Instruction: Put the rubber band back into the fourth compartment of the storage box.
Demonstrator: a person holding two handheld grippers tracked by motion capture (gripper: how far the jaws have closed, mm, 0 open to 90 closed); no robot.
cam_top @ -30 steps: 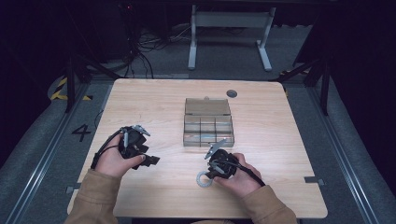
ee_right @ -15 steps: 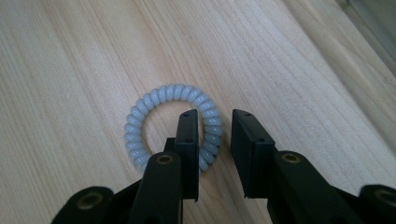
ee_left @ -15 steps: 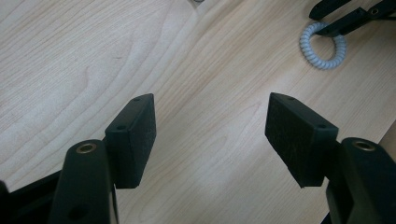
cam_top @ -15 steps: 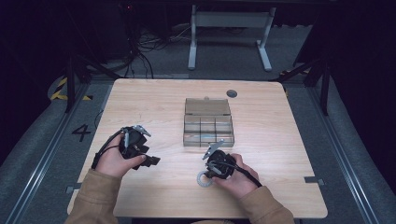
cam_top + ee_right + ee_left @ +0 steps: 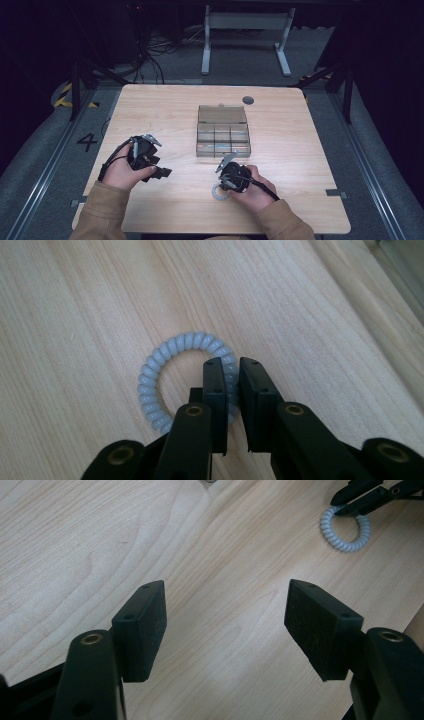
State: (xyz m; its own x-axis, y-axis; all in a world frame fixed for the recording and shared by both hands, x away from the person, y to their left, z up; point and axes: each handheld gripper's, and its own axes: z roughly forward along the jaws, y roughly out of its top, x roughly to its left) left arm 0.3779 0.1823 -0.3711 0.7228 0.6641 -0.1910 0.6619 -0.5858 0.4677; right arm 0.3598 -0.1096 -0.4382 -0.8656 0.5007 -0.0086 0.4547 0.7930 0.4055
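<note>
A pale blue spiral hair tie [image 5: 160, 360] lies flat on the wooden table [image 5: 300, 150], near its front edge [image 5: 220, 193]. My right gripper [image 5: 230, 362] has just been closing and is now shut on the tie's coil, one jaw inside the ring and one outside. In the high view it [image 5: 225, 186] points down and left at the tie. My left gripper [image 5: 225, 605] hovers over bare wood to the left [image 5: 162, 172]. Its jaws have just been opening and hold nothing. In the left gripper view the tie [image 5: 345, 530] and the right gripper [image 5: 345, 502] appear at the top right.
A clear plastic compartment box [image 5: 222, 114] stands open at the table's middle, just beyond the right hand. A small dark disc [image 5: 248, 100] sits near the far edge. Bare wood stretches left and right of the box.
</note>
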